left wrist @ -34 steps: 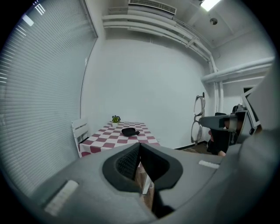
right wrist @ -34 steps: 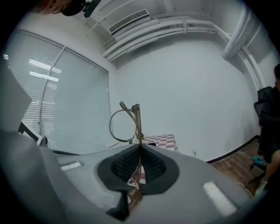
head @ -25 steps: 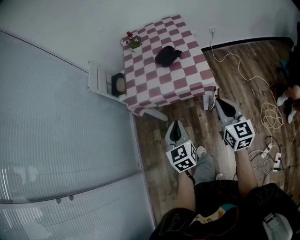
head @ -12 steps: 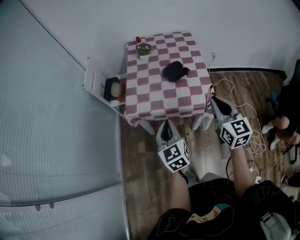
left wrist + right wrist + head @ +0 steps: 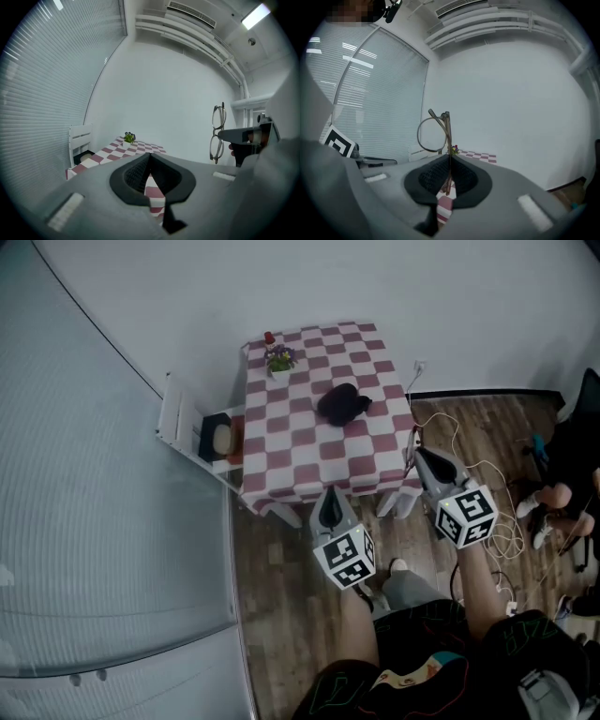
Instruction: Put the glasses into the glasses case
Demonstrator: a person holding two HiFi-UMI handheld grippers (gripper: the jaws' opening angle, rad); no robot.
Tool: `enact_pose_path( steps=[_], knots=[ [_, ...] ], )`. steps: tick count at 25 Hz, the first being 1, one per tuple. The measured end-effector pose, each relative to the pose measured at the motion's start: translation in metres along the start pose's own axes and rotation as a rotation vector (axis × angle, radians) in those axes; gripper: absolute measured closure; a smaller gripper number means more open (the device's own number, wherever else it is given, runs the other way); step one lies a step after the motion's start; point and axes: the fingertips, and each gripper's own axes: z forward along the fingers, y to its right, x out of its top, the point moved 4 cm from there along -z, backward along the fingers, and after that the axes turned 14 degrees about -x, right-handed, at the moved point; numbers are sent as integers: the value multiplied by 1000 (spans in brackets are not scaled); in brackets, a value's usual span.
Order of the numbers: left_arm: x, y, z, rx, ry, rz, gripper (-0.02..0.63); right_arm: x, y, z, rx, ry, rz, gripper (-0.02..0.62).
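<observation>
Both grippers now closer to the checkered table (image 5: 309, 460) than a second ago, table edge just past their tips. Head view: bare forearms reach forward side by side, left gripper (image 5: 329, 505) and right gripper (image 5: 427, 465) aimed at the table; black glasses case (image 5: 342, 404) lies mid-table, well apart from both. Left gripper view: jaws pressed together, nothing between them; glasses (image 5: 216, 133) stand upright off to the right, in the other gripper's tip. Right gripper view: jaws pinched on a temple of the glasses, lenses rising above the tips, clear of the table.
</observation>
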Motion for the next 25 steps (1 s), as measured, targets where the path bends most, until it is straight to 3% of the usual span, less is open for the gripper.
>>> enact_pose_path(
  steps=[4,12,25],
  knots=[
    [-14,12,21,-30,-42,12,597,-21,21,11,-19,-37,41,581],
    [-26,7,62,20,-130,35,597,-47,46,60,23,-90,129,581],
    [-62,34,158,-4,-320,100,598,-109,113,141,42,-211,292,581]
  ],
)
